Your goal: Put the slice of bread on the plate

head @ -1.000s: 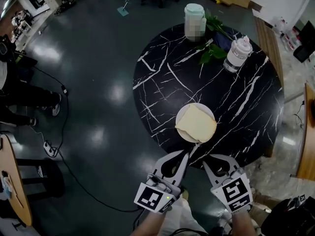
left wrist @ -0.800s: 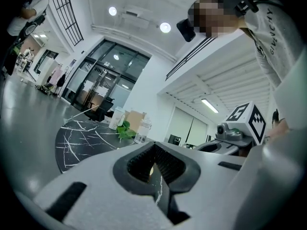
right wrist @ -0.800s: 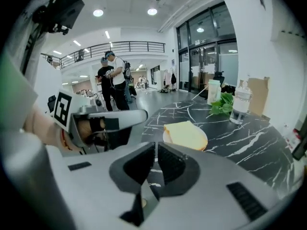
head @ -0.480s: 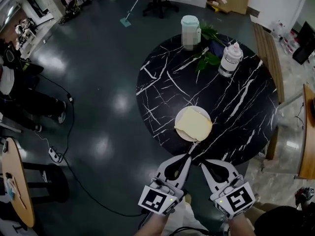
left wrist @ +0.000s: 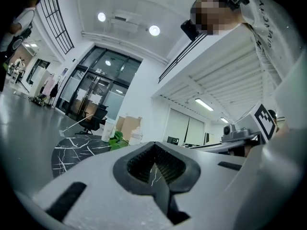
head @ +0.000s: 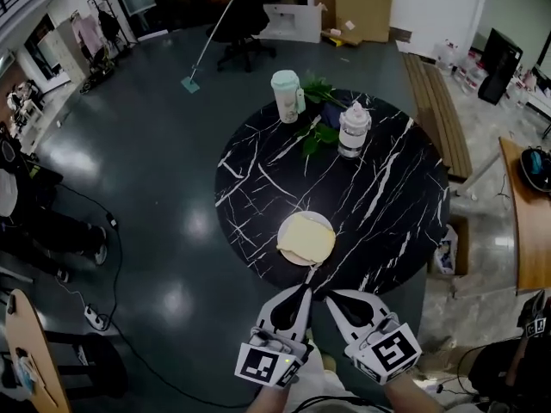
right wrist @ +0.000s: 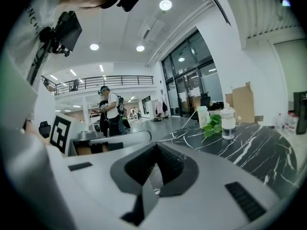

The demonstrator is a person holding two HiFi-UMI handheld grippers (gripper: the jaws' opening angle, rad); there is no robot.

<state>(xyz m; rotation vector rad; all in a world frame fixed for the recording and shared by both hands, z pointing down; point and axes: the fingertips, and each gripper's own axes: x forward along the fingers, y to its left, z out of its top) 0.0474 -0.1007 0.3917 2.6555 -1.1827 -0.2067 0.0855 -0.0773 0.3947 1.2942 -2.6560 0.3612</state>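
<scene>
A pale slice of bread (head: 307,237) lies flat on a white plate (head: 281,231) near the front edge of the round black marble table (head: 379,205). In the head view, my left gripper (head: 306,289) and right gripper (head: 329,296) hang side by side just in front of the table edge, with their tips short of the plate. Each is shut with nothing between its jaws. The left gripper view shows the left gripper (left wrist: 154,169) pointing level across the tabletop. In the right gripper view the right gripper (right wrist: 152,171) also has its tips together.
At the table's far side stand a lidded cup (head: 285,96), a white bottle (head: 353,131) and a green plant (head: 320,110). On the floor beyond are an office chair (head: 245,24) and a mop (head: 207,41). A bench (head: 439,114) is at the right, and a person (right wrist: 109,110) stands far off.
Both grippers have risen and drawn back from the plate toward me. The head view has pulled back and shows more of the room. The bread has stayed on the plate.
</scene>
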